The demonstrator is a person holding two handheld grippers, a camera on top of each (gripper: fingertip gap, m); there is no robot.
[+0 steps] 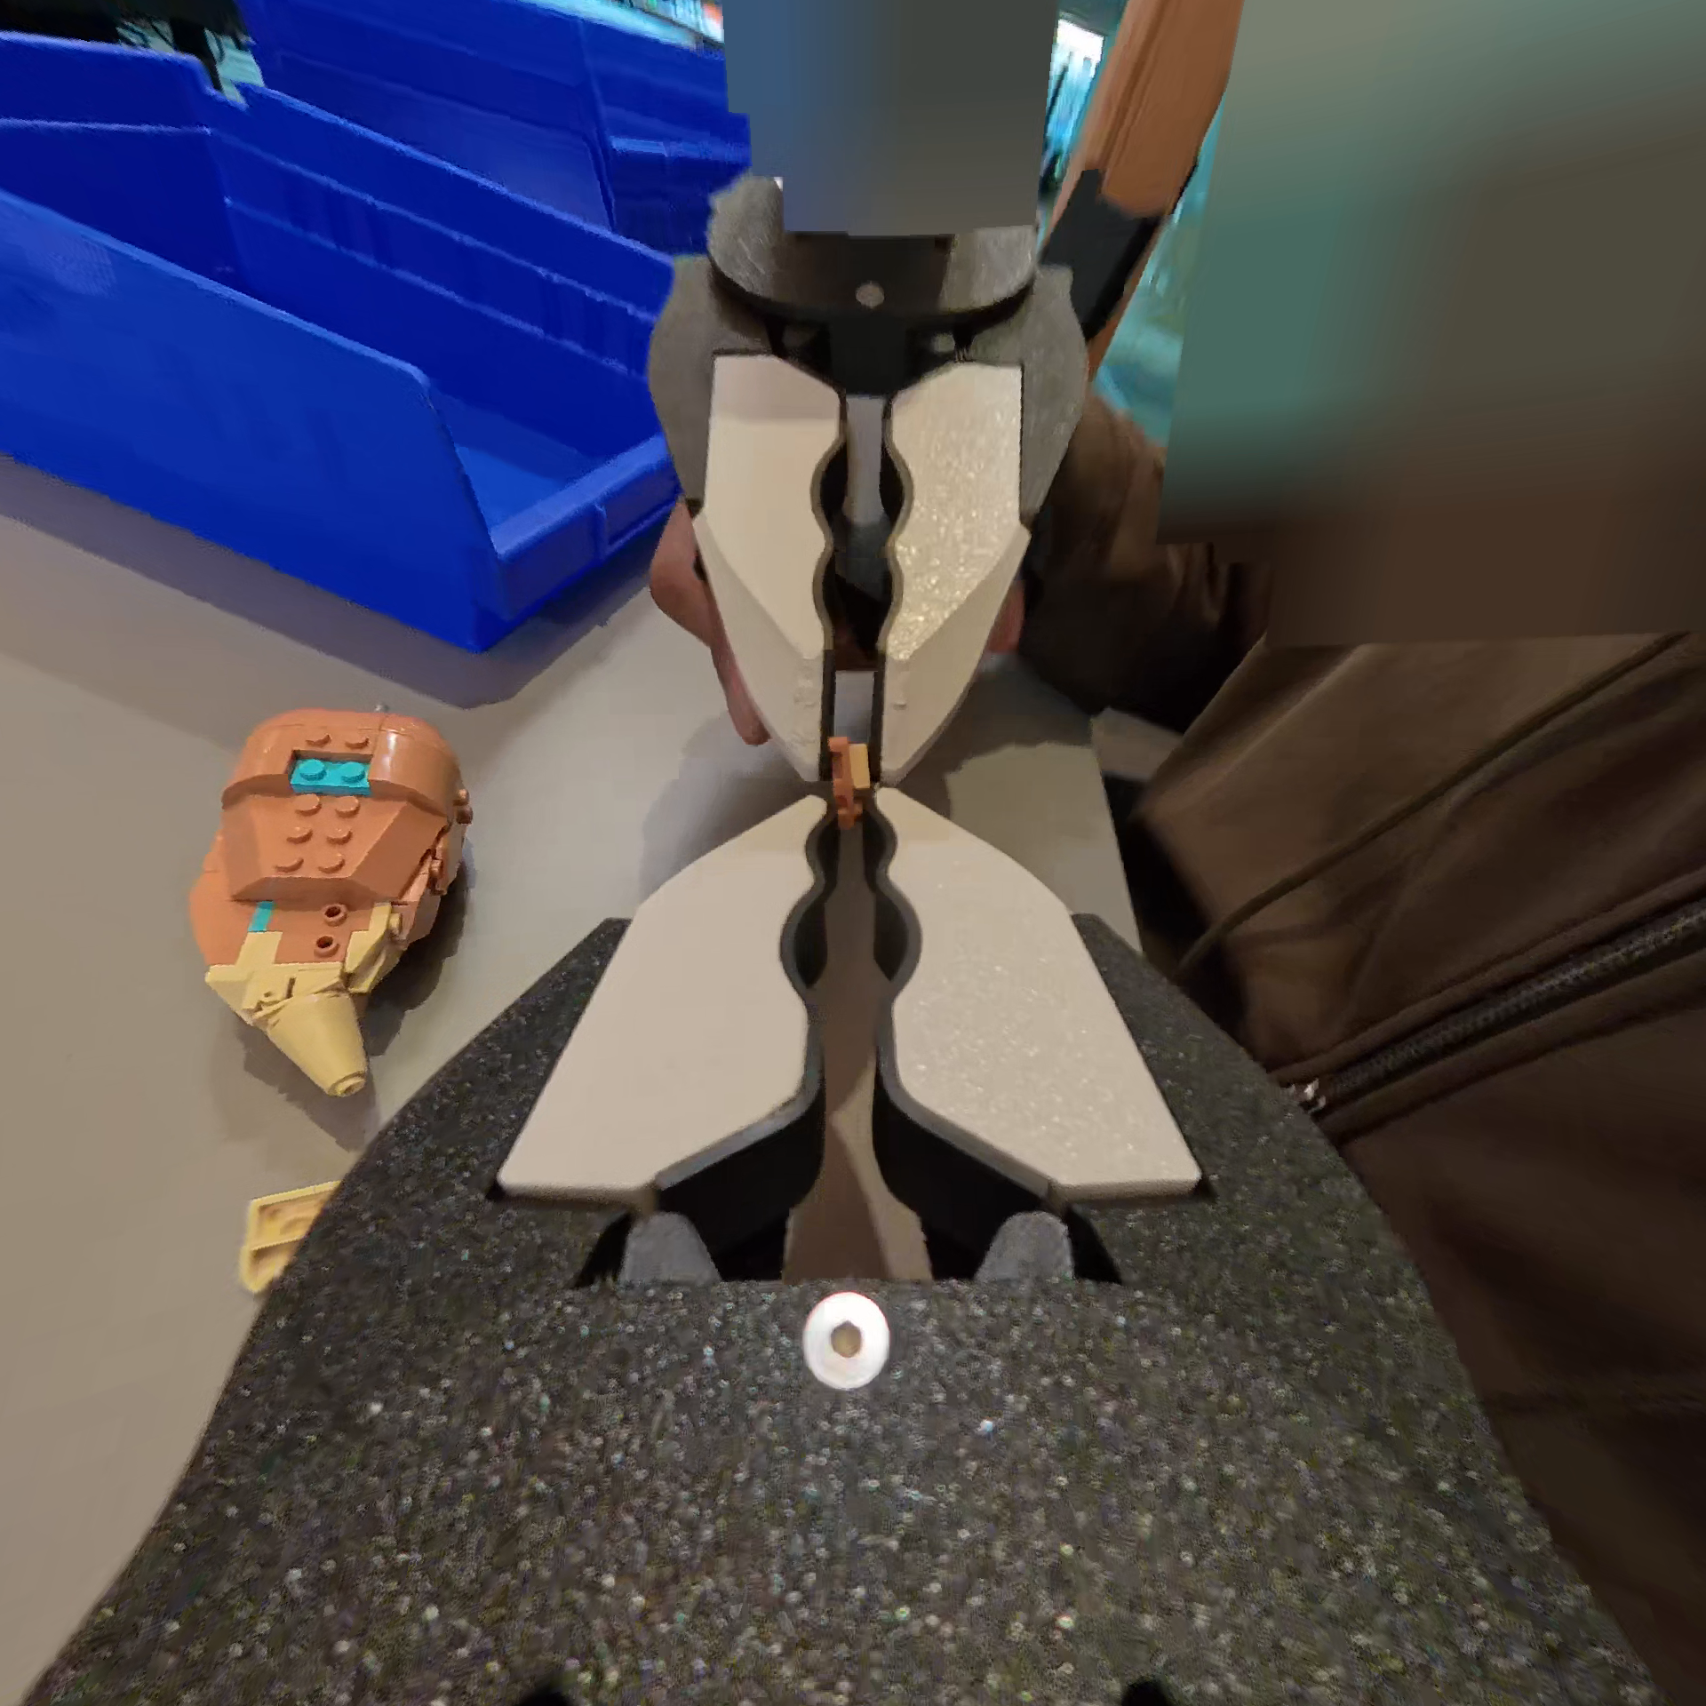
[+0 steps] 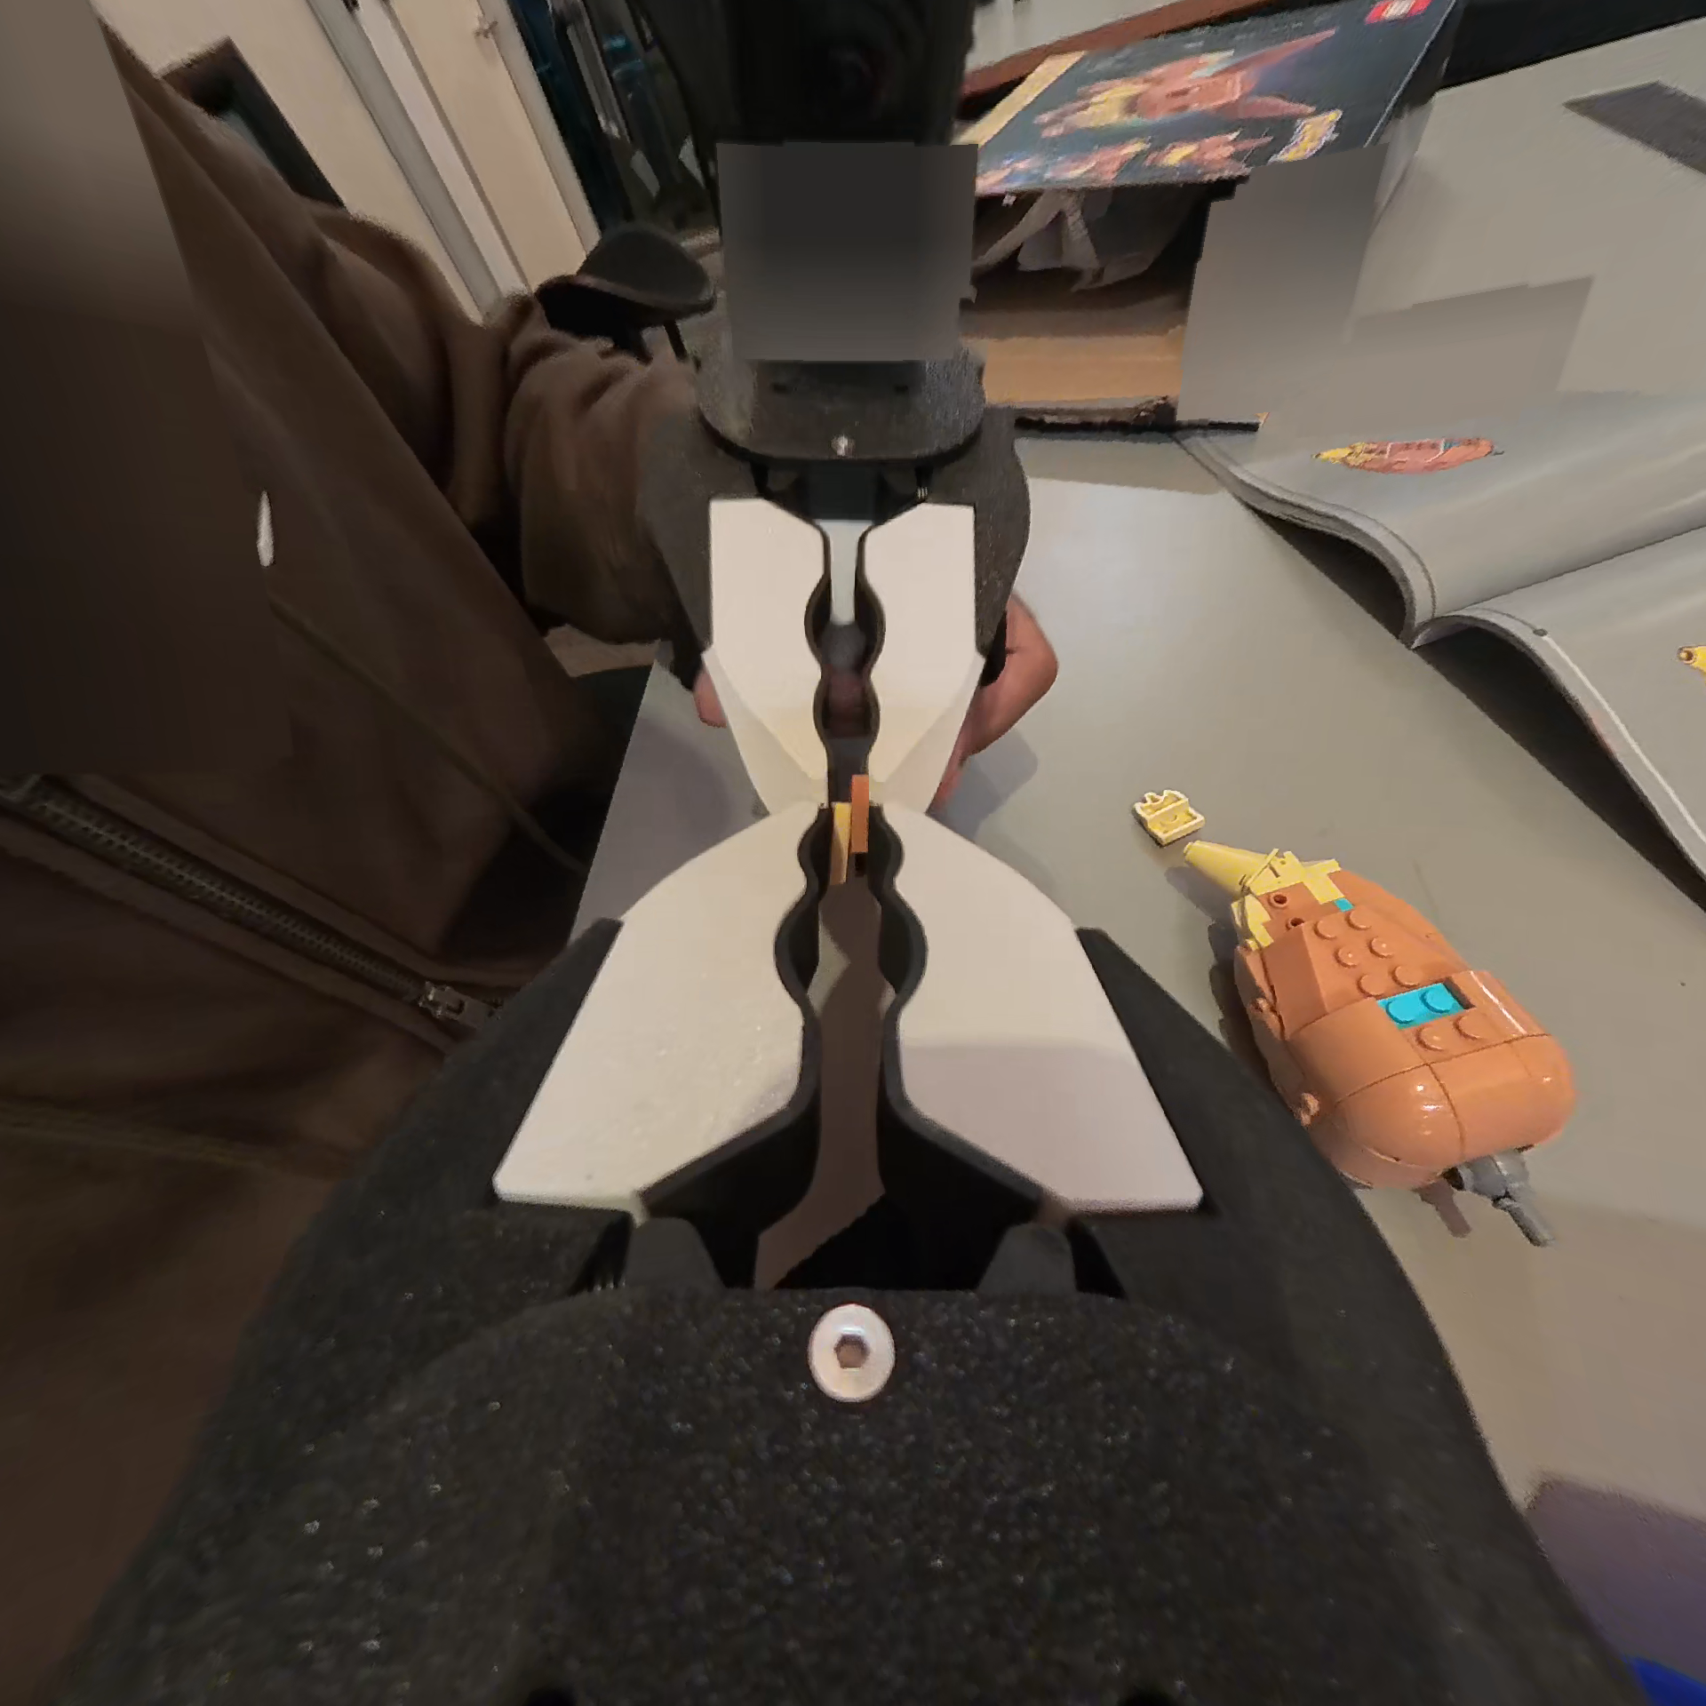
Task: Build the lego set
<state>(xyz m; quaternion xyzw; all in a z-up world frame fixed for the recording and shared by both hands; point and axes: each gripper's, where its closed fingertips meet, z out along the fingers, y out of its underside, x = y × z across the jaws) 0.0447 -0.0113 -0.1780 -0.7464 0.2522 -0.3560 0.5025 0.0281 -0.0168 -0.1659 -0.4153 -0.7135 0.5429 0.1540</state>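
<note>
The left gripper (image 1: pixel 845 817) and the right gripper (image 2: pixel 854 835) meet tip to tip above the table's (image 1: pixel 111 1154) near edge, each nearly closed on one small brick, orange piece (image 1: pixel 842 785) and tan piece (image 2: pixel 840 845), probably to press them together, while the orange model (image 1: pixel 323 886) lies apart.

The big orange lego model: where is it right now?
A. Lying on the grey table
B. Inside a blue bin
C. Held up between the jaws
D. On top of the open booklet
A: the big orange lego model lies on its side on the grey table, apart from both grippers and outside the blue bins; in the right wrist view it sits clear of the open booklet.
</note>
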